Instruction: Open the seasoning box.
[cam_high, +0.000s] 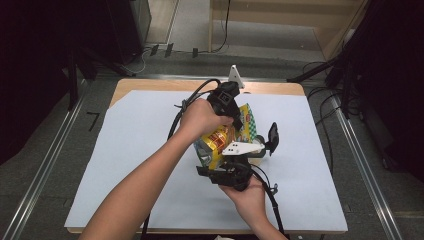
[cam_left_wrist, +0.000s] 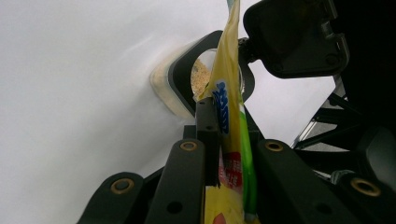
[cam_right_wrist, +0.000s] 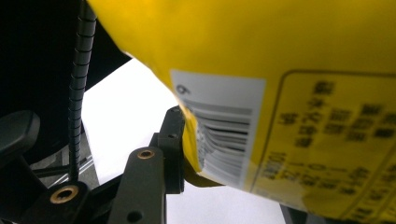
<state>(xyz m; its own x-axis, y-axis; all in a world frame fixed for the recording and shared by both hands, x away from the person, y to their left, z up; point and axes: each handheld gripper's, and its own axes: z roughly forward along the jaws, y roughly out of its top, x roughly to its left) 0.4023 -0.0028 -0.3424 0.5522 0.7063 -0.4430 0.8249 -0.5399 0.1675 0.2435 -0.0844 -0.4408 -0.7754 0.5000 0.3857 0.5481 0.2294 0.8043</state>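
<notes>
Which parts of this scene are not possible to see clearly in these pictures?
- High view: the front of the yellow snack bag is covered by the left hand-held gripper and the hand.
- Right gripper view: the bag's printed text is blurred, and the bag hides the right hand-held gripper's second jaw.
- Left gripper view: the container behind the bag is partly hidden; its contents are unclear.

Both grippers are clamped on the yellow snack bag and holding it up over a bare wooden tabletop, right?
Not quite. The left gripper and right gripper are both clamped on the yellow snack bag, but the table beneath is covered by a white sheet; wood shows only at its far edge. The high view shows this.
</notes>
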